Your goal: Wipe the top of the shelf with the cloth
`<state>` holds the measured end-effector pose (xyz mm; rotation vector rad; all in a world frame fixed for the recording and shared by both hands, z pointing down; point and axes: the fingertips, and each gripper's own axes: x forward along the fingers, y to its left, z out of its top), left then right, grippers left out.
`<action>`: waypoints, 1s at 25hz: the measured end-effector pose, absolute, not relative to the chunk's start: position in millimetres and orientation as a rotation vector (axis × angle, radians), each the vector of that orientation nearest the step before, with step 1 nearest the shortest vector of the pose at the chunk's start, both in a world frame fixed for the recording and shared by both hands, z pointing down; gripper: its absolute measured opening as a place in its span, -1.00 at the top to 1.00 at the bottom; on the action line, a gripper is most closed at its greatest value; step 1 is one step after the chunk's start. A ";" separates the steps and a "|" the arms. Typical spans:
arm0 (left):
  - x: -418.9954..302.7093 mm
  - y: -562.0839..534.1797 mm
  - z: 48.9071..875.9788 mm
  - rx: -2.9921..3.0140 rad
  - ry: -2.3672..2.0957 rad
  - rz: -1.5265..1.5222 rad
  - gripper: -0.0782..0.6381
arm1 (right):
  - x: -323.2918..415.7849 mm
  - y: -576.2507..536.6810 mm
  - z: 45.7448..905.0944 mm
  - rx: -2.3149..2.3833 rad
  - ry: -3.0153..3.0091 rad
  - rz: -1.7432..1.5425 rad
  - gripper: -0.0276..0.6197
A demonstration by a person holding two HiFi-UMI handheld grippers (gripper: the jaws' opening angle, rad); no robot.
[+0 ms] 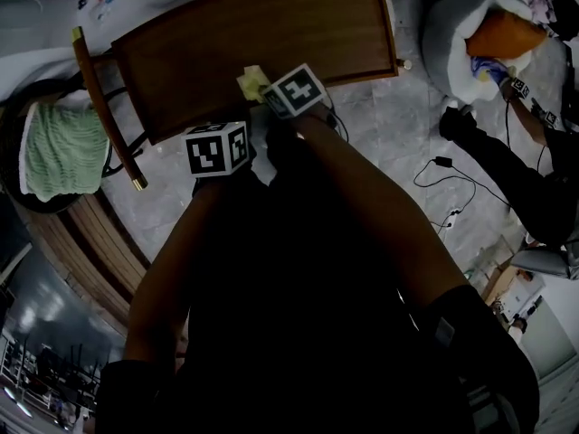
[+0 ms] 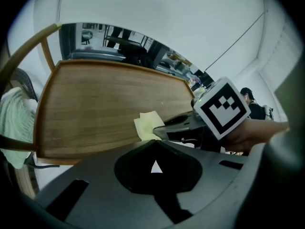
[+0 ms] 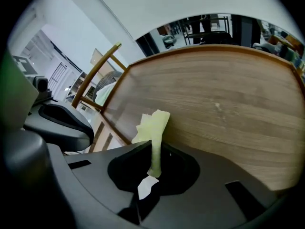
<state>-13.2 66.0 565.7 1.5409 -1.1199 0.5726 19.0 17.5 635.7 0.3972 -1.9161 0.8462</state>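
Cloth, pale yellow, being pinched between closed jaws of right gripper, free end resting on wooden shelf top at its near edge. Left gripper hovering just beside, off that near edge, jaws pressed together and gripping nothing. Green towel lying in dark round holder past shelf's left edge. Orange thing sitting in white bag beyond right corner.
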 end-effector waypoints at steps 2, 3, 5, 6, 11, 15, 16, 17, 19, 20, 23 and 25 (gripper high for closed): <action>4.7 59.8 566.5 1.557 -1.108 0.573 0.76 | 43.2 9.8 634.7 0.429 -1.907 0.858 0.79; 13.2 57.1 567.2 1.565 -1.101 0.576 0.76 | 54.7 5.1 634.1 0.447 -1.907 0.861 0.79; 28.5 52.3 570.0 1.579 -1.085 0.586 0.76 | 77.1 -4.4 633.9 0.485 -1.904 0.868 0.78; 35.6 50.0 571.7 1.586 -1.076 0.592 0.76 | 88.1 -9.0 634.0 0.503 -1.902 0.870 0.78; 70.9 38.8 578.0 1.609 -1.045 0.607 0.76 | 144.7 -33.6 632.7 0.598 -1.906 0.888 0.78; 95.5 33.5 580.4 1.619 -1.027 0.616 0.76 | 194.1 -54.1 627.0 0.687 -1.880 0.881 0.78; 100.4 33.2 580.6 1.622 -1.021 0.619 0.76 | 205.6 -58.6 626.2 0.710 -1.872 0.878 0.78; 105.0 33.0 580.6 1.626 -1.015 0.622 0.76 | 217.0 -62.9 625.5 0.734 -1.864 0.874 0.78; 112.6 32.2 580.4 1.635 -1.005 0.625 0.76 | 238.6 -70.9 623.7 0.784 -1.847 0.876 0.78; 115.3 31.7 580.0 1.638 -1.003 0.627 0.76 | 247.7 -74.1 622.8 0.808 -1.841 0.886 0.78; 117.9 28.6 578.3 1.645 -1.007 0.624 0.76 | 266.8 -82.2 620.8 0.864 -1.824 0.907 0.78; 115.6 25.9 576.3 1.644 -1.017 0.615 0.76 | 275.7 -86.8 619.3 0.887 -1.801 0.880 0.78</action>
